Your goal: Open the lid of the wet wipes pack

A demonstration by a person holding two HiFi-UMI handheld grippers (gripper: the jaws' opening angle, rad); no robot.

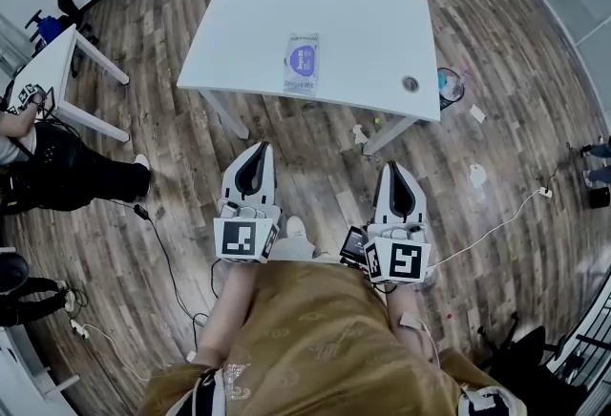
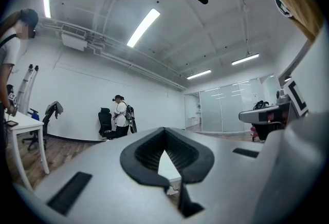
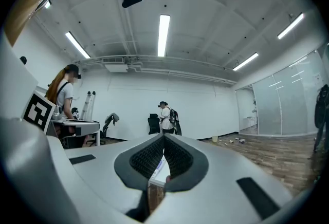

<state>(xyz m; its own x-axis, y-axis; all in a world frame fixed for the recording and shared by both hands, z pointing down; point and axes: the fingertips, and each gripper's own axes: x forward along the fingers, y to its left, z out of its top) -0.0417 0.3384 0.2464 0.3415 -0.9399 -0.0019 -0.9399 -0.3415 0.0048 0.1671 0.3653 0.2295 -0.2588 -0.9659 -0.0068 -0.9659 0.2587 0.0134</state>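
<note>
The wet wipes pack lies flat on the white table, near its front edge; it is clear film with a purple label and its lid is down. Both grippers hang well short of the table, close to the person's body and above the wooden floor. The left gripper and the right gripper point toward the table with their jaws together and nothing between them. In the left gripper view the black pads meet at their tips. In the right gripper view the pads do too, and a sliver of the table shows through.
A round cable hole sits at the table's front right corner. A second white desk and a seated person are at the left. Cables and scraps of litter lie on the floor. Another person stands by the far wall.
</note>
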